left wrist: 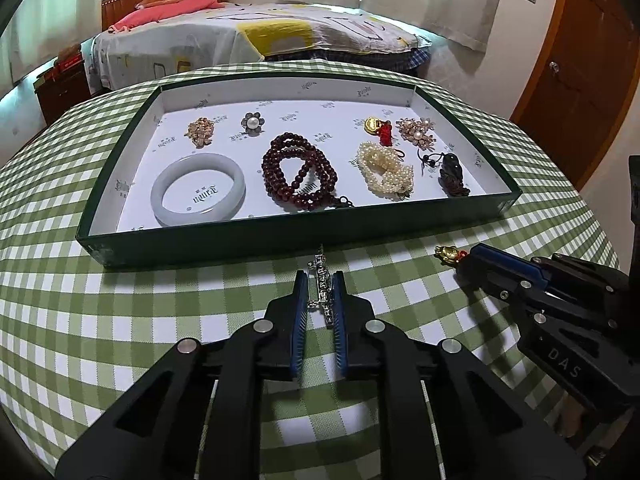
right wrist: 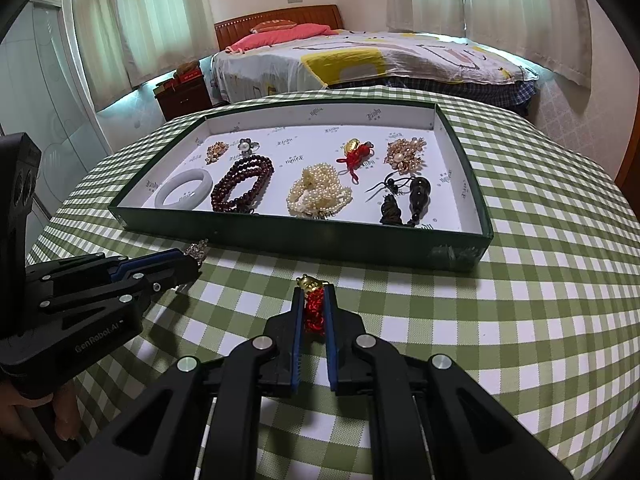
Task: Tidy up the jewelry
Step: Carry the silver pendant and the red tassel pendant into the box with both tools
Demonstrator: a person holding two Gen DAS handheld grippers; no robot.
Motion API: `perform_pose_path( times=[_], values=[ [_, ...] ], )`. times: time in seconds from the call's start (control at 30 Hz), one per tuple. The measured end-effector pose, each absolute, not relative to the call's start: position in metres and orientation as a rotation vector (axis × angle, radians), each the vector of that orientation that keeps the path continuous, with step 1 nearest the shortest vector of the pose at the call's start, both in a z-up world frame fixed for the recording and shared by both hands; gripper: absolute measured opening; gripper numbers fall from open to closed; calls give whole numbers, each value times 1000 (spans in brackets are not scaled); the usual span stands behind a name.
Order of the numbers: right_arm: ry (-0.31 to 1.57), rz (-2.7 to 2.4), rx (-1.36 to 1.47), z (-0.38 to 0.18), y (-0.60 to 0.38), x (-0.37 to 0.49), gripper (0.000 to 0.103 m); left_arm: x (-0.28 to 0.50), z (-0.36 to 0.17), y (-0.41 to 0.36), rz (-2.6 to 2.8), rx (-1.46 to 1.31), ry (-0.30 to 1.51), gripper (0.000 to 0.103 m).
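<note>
Left wrist view: left gripper (left wrist: 320, 294) jaws nearly closed around slim silver rhinestone bar pendant (left wrist: 323, 292), lying on green-and-white checked tablecloth (left wrist: 160, 312) just before near wall of dark green shallow tray (left wrist: 224, 240). Pendant likely light, stiff, slippery, stones fragile; pinch mid-shaft, gently. Whether lifted off cloth, cannot tell. Right wrist view: right gripper (right wrist: 314, 308) jaws narrowed onto red knotted cord charm with gold figure (right wrist: 313, 304), also outside tray. Cord soft, compressible, grippy; hold knot, not gold head.
</note>
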State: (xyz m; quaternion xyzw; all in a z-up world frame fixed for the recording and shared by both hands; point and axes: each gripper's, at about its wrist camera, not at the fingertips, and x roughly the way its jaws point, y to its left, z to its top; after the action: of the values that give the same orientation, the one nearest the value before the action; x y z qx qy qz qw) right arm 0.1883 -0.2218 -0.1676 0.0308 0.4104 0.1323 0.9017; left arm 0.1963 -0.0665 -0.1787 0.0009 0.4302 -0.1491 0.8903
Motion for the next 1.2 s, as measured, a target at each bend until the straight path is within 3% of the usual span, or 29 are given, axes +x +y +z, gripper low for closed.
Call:
perform_pose_path(
  times=[1.2],
  values=[
    [715, 297, 37, -112, -201, 168, 10, 169, -118, -35, -248, -42, 729, 13]
  ],
)
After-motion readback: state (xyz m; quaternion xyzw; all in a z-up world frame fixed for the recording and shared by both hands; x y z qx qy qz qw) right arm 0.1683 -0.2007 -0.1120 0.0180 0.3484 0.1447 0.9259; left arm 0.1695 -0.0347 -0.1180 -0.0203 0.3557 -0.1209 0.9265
